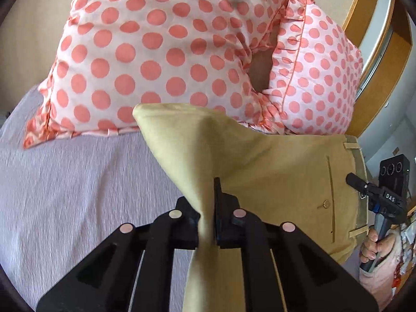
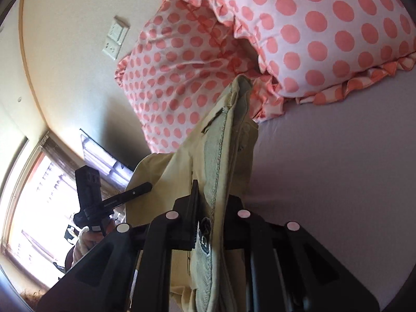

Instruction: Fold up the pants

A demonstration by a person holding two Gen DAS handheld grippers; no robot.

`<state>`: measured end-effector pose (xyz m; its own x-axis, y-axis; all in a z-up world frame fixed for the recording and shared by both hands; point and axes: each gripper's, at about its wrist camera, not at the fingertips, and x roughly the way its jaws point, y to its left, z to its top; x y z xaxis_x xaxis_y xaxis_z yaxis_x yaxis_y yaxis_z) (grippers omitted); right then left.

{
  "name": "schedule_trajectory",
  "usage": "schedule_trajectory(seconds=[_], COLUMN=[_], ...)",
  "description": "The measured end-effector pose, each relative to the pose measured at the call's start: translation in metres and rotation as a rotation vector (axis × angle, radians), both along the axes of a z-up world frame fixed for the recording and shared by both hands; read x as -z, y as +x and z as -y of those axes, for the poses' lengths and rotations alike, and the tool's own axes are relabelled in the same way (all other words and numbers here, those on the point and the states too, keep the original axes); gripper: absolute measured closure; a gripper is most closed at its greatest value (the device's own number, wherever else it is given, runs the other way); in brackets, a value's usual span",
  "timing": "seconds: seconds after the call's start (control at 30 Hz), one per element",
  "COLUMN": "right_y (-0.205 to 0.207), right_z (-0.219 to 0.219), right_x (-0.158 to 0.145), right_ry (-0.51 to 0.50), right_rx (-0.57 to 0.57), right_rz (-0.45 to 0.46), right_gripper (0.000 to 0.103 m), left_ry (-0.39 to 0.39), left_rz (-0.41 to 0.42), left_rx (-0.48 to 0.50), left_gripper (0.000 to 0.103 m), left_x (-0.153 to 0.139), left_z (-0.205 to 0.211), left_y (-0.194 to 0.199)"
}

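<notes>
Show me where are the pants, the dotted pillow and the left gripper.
pants [image 1: 280, 171], left wrist view, flat tan panel beside the pocket.
dotted pillow [image 1: 156, 52], left wrist view, its front face.
left gripper [image 1: 208, 208], left wrist view, between fingertips, shut on pants.

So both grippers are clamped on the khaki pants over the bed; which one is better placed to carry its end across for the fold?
Probably the left gripper. It pinches a narrow bunched end of the pants, lifted free. The right gripper holds the thicker waistband end, beside the polka-dot pillows.
</notes>
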<state>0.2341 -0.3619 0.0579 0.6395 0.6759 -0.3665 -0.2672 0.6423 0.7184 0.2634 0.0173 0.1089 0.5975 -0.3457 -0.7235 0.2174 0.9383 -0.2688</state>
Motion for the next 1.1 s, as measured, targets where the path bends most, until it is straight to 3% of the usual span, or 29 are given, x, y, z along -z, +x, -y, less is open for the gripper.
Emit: schedule_trajectory(seconds=[0.07,0.17,0.2,0.27,0.33,0.37,0.47,0.53,0.63,0.7,0.8,0.87,0.97,1.1], right_y=[0.022,0.032,0.027,0.006,-0.015,-0.022,-0.027,-0.019,-0.005,-0.009,-0.031,-0.059,-0.107,-0.145], right_z=[0.004,0.0,0.002,0.009,0.014,0.013,-0.005,-0.021,-0.03,-0.027,-0.03,-0.038,-0.056,-0.082], right_x=[0.014,0.032,0.03,0.015,0.0,-0.004,-0.002,0.007,0.028,0.029,0.016,0.005,0.004,0.025], right_ry=[-0.029,-0.201,-0.241,-0.338,-0.307,-0.256,-0.18,-0.182,-0.229,-0.203,-0.277,-0.336,-0.478,-0.623], right_rx=[0.047,0.103,0.13,0.233,0.248,0.215,0.099,0.05,0.054,0.071,0.132,0.163,0.241,0.266], right_rz=[-0.061,-0.162,-0.159,-0.107,-0.033,-0.004,0.005,-0.05,-0.179,-0.193,-0.194,-0.128,-0.074,-0.06], right_gripper=[0.09,0.078,0.068,0.058,0.026,0.025,0.023,0.015,0.013,0.013,0.01,0.001,0.001,0.001], left_ry=[0.041,0.094,0.11,0.138,0.066,0.019,-0.03,-0.013,0.027,0.043,0.12,0.135,0.182,0.257], left_rz=[-0.039,-0.068,-0.041,0.022,0.085,0.101,0.077,0.02,-0.098,-0.081,-0.052,-0.013,0.033,0.064], left_rx=[-0.045,-0.09,-0.103,-0.138,-0.108,-0.073,0.042,0.069,0.044,0.026,0.003,0.004,-0.027,-0.086], left_gripper=[0.091,0.077,0.076,0.069,0.056,0.047,0.037,0.036,0.037,0.038,0.035,0.02,0.006,0.002], left_x=[0.014,0.03,0.028,0.017,0.004,-0.001,0.0,0.014,0.045,0.049,0.039,0.031,0.026,0.036], left_z=[0.008,0.006,0.001,-0.01,-0.019,-0.018,0.003,0.022,0.036,0.037,0.041,0.041,0.043,0.048], left_y=[0.023,0.031,0.025,0.005,-0.02,-0.03,-0.044,-0.04,-0.021,-0.024,-0.048,-0.08,-0.137,-0.199])
